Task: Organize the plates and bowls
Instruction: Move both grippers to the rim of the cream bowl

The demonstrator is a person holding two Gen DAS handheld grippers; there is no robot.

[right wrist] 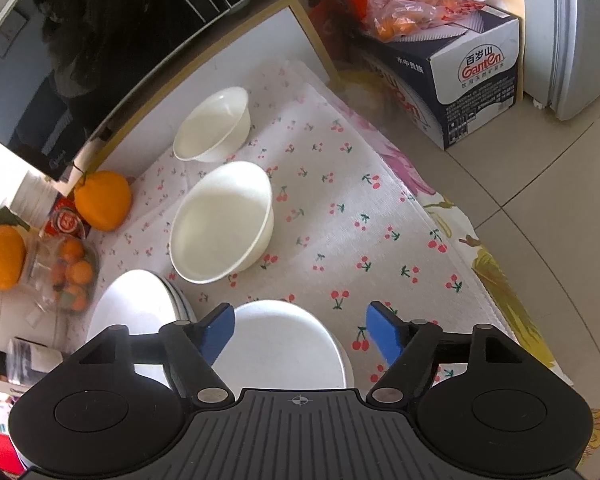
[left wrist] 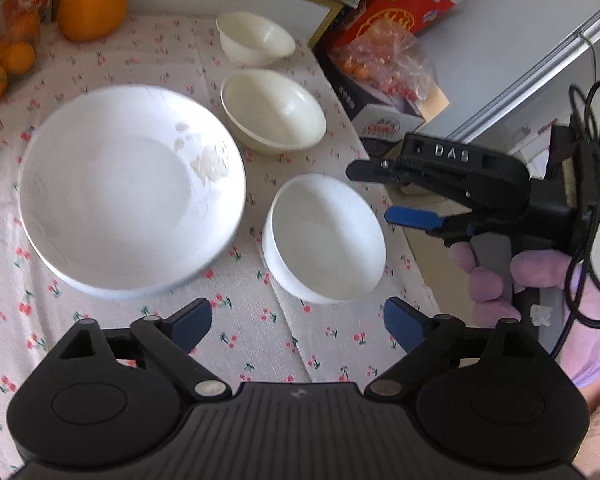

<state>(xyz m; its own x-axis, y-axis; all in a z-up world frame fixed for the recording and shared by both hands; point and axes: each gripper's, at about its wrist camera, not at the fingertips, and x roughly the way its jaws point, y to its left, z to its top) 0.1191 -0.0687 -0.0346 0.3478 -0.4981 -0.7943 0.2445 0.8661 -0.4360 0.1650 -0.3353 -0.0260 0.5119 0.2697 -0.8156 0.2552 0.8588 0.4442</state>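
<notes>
On the cherry-print cloth (left wrist: 260, 344) covering the worktop, the left wrist view shows a large white plate (left wrist: 132, 192) at left, its near rim blurred, with a second rim just showing beneath it, so it seems to lie on a stack. Right of it stands a white bowl (left wrist: 326, 238); two cream bowls (left wrist: 274, 110) (left wrist: 256, 38) sit farther back in a row. The left gripper (left wrist: 298, 318) is released, blue pads wide apart over bare cloth, nothing between them. The right gripper (left wrist: 384, 190) enters from the right just beside the white bowl, jaws parted and empty; a gloved hand (left wrist: 500, 276) grips its handle, partly hidden by cables.

In the right wrist view, the right gripper (right wrist: 300, 330) hangs released over the white bowl (right wrist: 284, 344), whose near part is hidden behind the gripper body. The plate stack (right wrist: 140, 300) is mostly cut off by the left finger. The two cream bowls (right wrist: 224, 220) (right wrist: 214, 124) stand clear beyond. Oranges (right wrist: 104, 200) sit at the left edge.
</notes>
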